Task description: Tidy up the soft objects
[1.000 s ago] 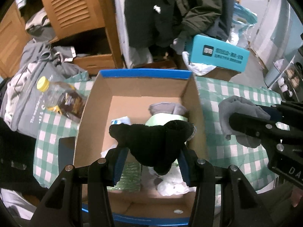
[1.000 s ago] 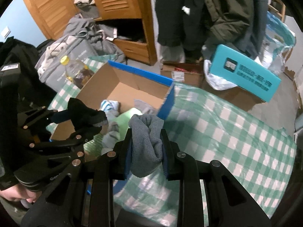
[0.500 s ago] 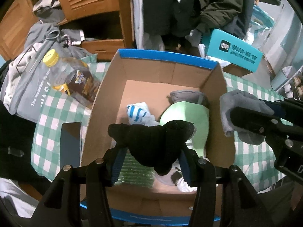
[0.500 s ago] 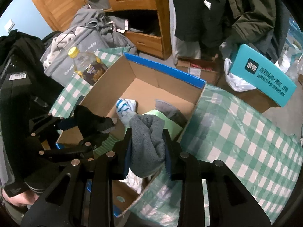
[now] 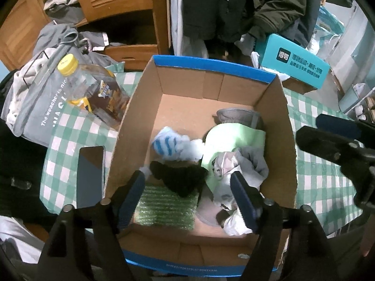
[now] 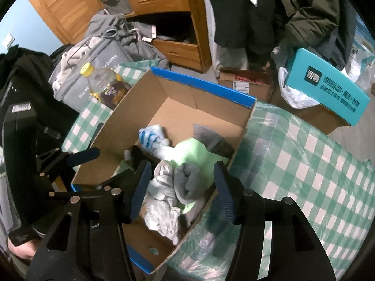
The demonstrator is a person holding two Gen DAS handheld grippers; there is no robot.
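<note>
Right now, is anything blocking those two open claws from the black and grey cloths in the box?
Nothing visible does. The left gripper hangs open over the black cloth, and the right gripper hangs open over the grey cloth. Both cloths lie uncovered on top of the pile inside the cardboard box.

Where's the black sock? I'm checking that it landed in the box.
In the left wrist view the black sock lies inside the cardboard box, near its front left, on the green ribbed cloth, between the open left tool's fingers.
</note>
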